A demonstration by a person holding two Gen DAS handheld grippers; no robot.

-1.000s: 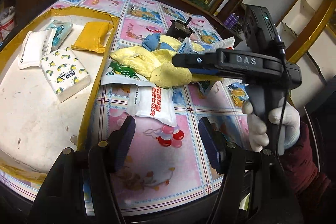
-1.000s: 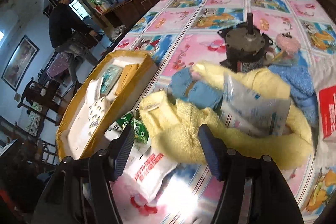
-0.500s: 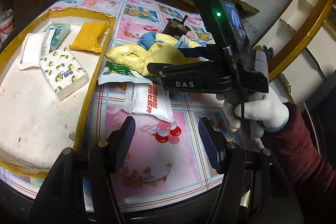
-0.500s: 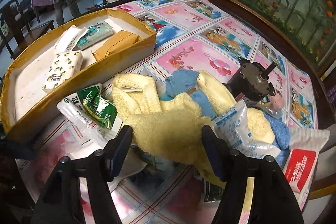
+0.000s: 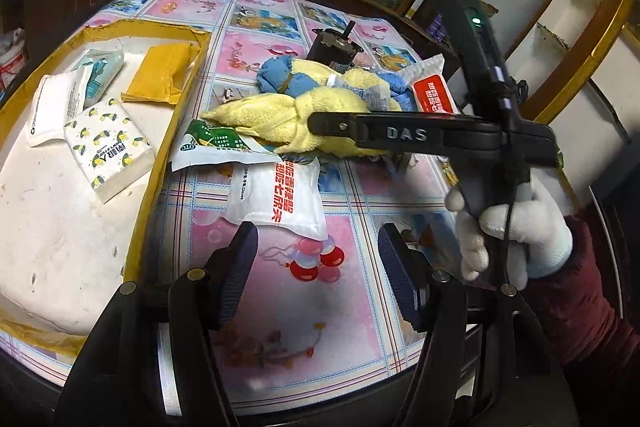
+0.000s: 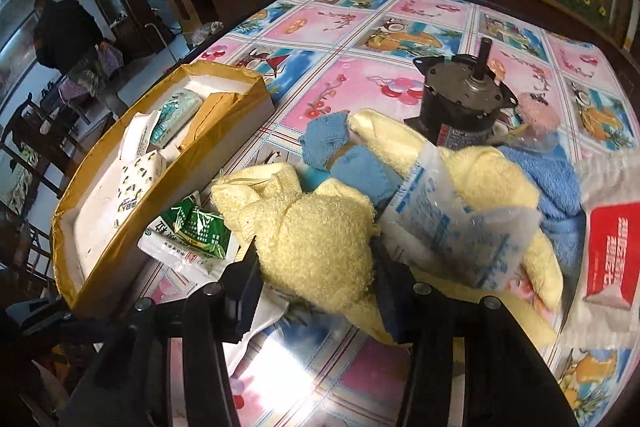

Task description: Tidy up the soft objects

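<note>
Yellow towel (image 6: 320, 247) partly covered by a clear plastic bag (image 6: 452, 227), red-labelled packet (image 6: 612, 247) cut off at the right edge, packet print unreadable

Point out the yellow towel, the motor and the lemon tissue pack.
yellow towel (image 6: 316, 247), right wrist view, bunched fold between the fingers
motor (image 6: 464, 99), right wrist view, top plate
lemon tissue pack (image 5: 106, 149), left wrist view, top face

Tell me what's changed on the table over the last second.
The right tongs have been closing and now pinch a fold of the yellow towel, which a moment ago lay free in front of them. The left tongs stay open and empty above the tablecloth. The tray and its packets look unmoved.
</note>
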